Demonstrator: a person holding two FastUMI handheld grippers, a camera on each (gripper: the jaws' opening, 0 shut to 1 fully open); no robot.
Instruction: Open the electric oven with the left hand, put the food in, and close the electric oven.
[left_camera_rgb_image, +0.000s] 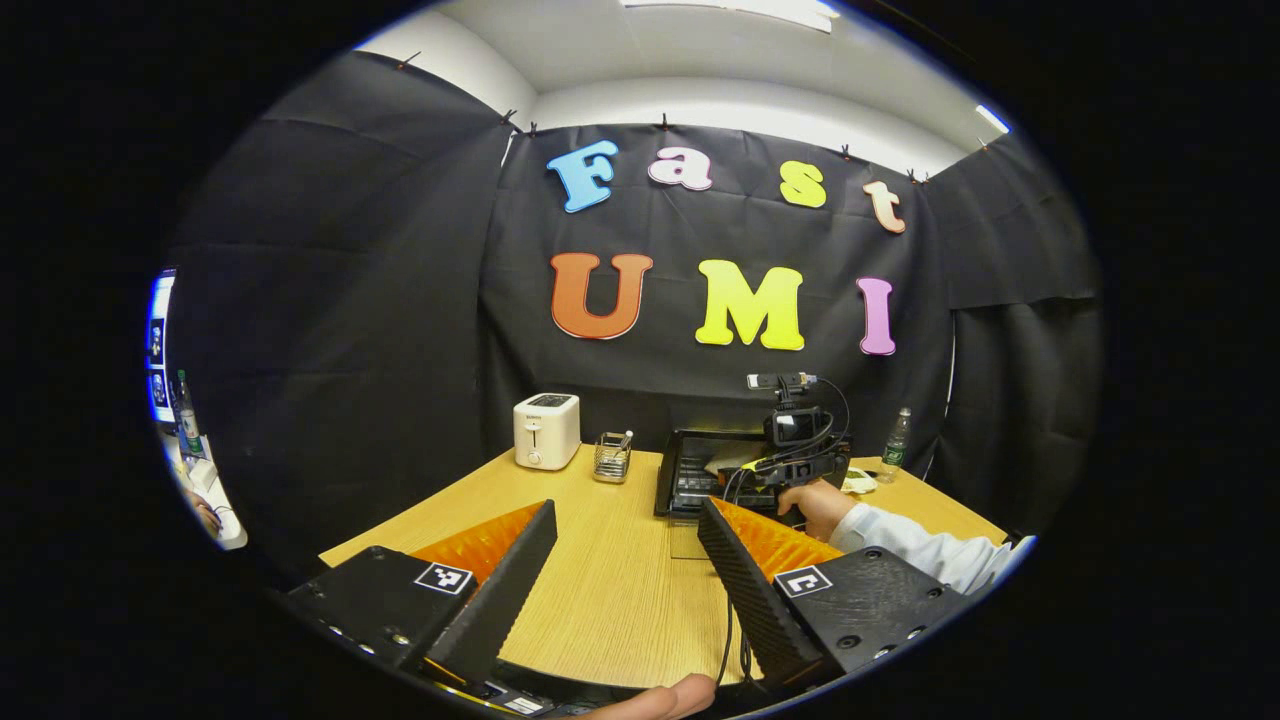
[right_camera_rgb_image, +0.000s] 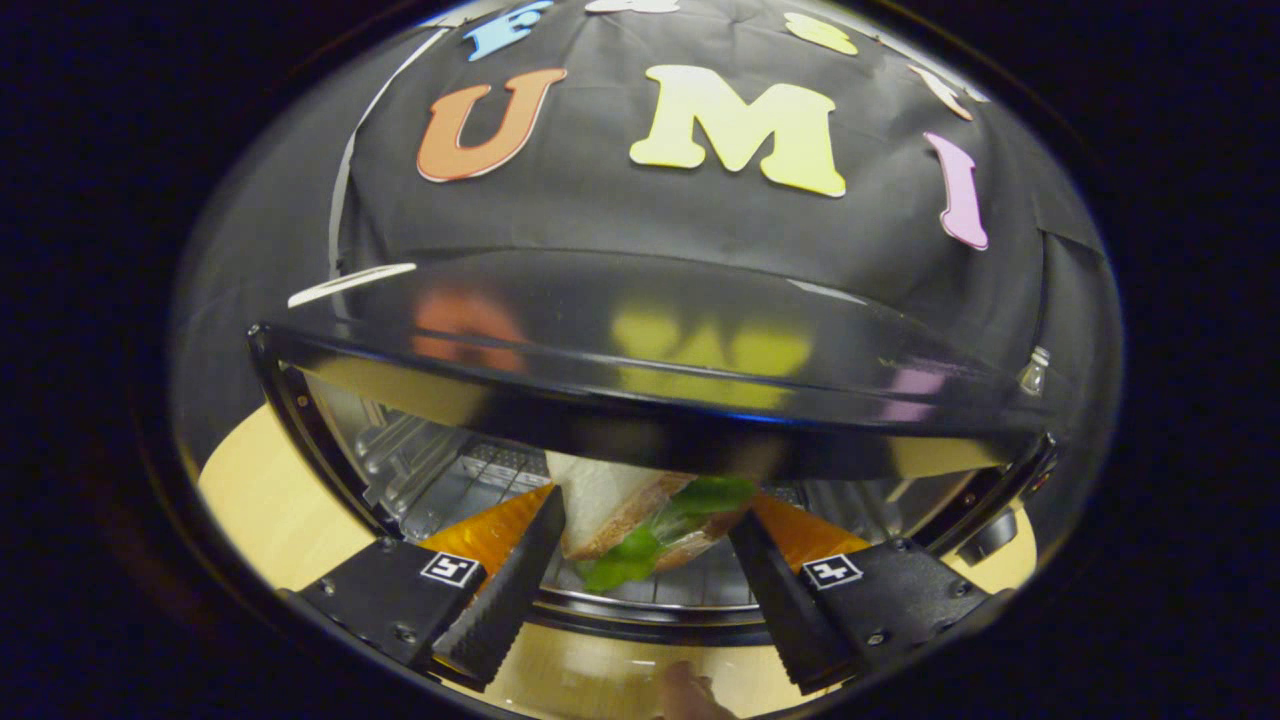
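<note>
In the left gripper view the black electric oven (left_camera_rgb_image: 682, 472) stands at the back of the wooden table with its door down. A hand in a white sleeve (left_camera_rgb_image: 905, 548) holds the right gripper (left_camera_rgb_image: 795, 445) at the oven's mouth. My left gripper (left_camera_rgb_image: 625, 525) hovers open over the table in front of the oven, with nothing between its fingers. In the right gripper view the right gripper (right_camera_rgb_image: 645, 525) is shut on a sandwich (right_camera_rgb_image: 625, 510) with green leaves, just inside the oven (right_camera_rgb_image: 650, 345), above the wire rack (right_camera_rgb_image: 640, 592).
A white toaster (left_camera_rgb_image: 546, 430) and a wire utensil holder (left_camera_rgb_image: 612, 457) stand left of the oven. A plastic bottle (left_camera_rgb_image: 897, 438) is at the back right. The oven's knob (right_camera_rgb_image: 990, 535) sits at its right side. Bare table lies under the left gripper.
</note>
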